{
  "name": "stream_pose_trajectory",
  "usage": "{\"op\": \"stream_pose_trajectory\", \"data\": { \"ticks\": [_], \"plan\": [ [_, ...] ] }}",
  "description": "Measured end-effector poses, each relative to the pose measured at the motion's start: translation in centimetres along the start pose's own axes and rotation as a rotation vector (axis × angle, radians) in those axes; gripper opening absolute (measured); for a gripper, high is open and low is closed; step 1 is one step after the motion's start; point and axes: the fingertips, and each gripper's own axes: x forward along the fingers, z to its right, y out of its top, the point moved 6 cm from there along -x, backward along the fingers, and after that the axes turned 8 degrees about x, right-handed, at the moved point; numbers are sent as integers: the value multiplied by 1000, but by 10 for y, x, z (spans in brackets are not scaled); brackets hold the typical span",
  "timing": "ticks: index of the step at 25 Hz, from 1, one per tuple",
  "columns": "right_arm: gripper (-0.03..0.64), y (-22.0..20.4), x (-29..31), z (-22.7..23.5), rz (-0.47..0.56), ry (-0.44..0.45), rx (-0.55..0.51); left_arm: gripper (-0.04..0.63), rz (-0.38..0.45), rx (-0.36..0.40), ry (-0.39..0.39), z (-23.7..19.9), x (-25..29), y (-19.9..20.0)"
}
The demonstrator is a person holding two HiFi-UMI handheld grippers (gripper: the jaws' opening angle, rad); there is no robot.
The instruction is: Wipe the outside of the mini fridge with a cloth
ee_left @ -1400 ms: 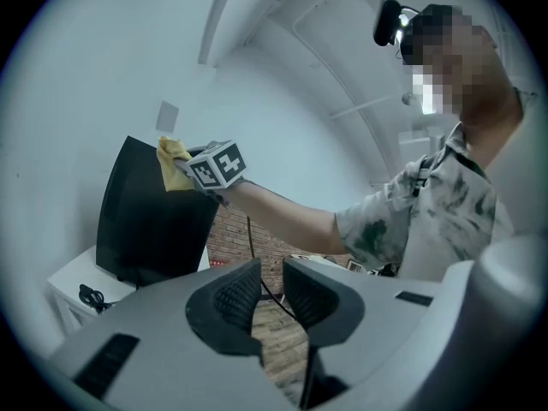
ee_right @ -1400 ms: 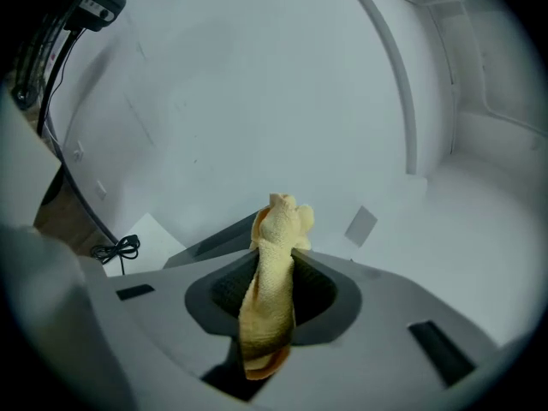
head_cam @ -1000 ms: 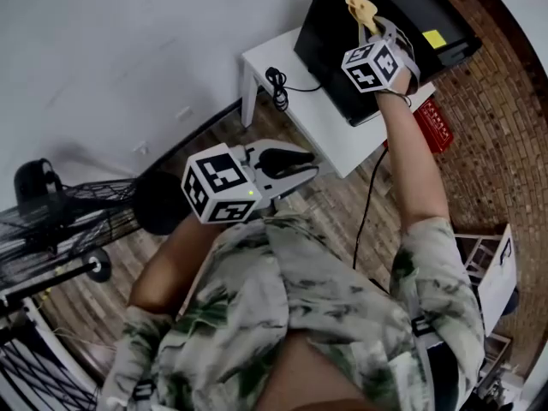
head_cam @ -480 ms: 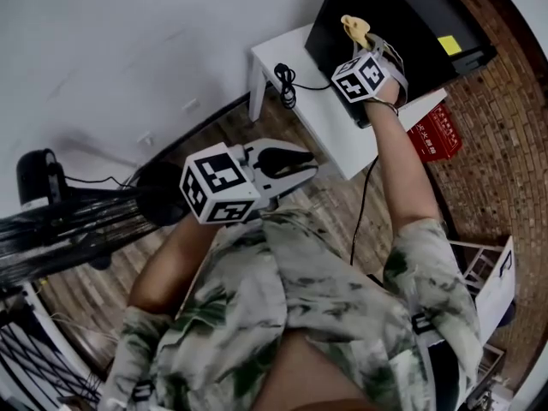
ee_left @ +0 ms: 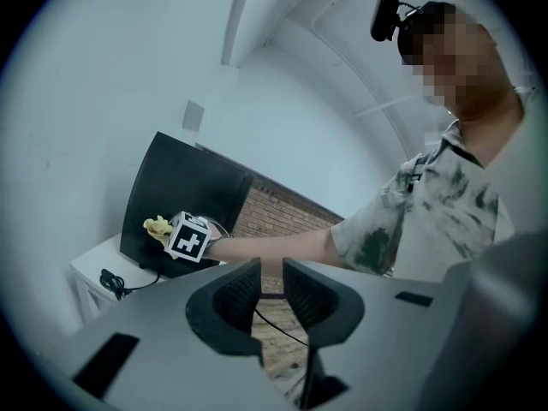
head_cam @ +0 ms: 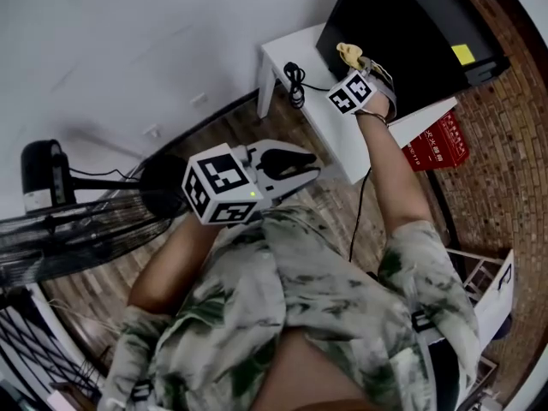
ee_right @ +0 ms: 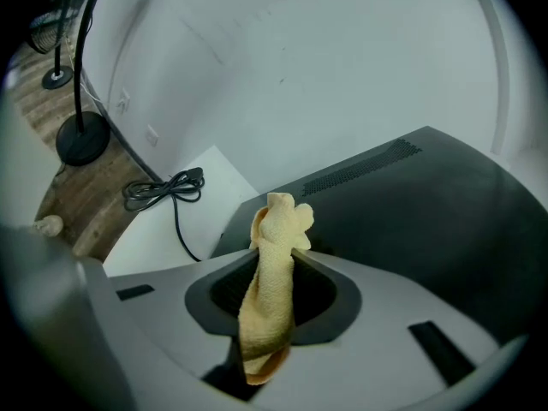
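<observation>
The black mini fridge (head_cam: 402, 32) stands on a white table (head_cam: 291, 54) at the top right of the head view. My right gripper (head_cam: 355, 60) is shut on a yellow cloth (head_cam: 348, 53) and holds it against the fridge's near side, low by the table top. In the right gripper view the cloth (ee_right: 272, 272) hangs bunched between the jaws of that gripper (ee_right: 278, 253), with the fridge (ee_right: 428, 221) just ahead. My left gripper (head_cam: 300, 168) hovers close to my body, away from the fridge. Its jaws (ee_left: 272, 272) stand open by a narrow gap, holding nothing.
A coiled black cable (head_cam: 295, 80) lies on the table beside the fridge. A standing fan (head_cam: 51, 229) with a round base (head_cam: 158, 195) is at the left on the wood floor. A red item (head_cam: 441, 144) leans under the table, and a white box (head_cam: 492, 289) sits at the right.
My right gripper has slid the cloth down the fridge's side towards its lower edge by the table. The head view has shifted a little. My left gripper has stayed in place.
</observation>
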Motion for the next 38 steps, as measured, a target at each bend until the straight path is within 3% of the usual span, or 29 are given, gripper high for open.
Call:
{"op": "stream_pose_trajectory", "data": {
  "ticks": [5,10,24,30,38],
  "plan": [
    [100,-4,13,-21,-15,49,-37,71,1,-9,14,-4,0,-1],
    [100,16,2,-12,48,50,-38,71,16,-14,23,-10,0,1],
    [100,135,-88,149,322,-184,75,71,65,-17,19,-10,1,2],
    [100,143,-87,192,304,-257,92,71,81,-31,27,-9,0,-1],
    [100,134,-50,168,229,-208,71,71,79,-52,58,-10,-3,-7]
  ]
}}
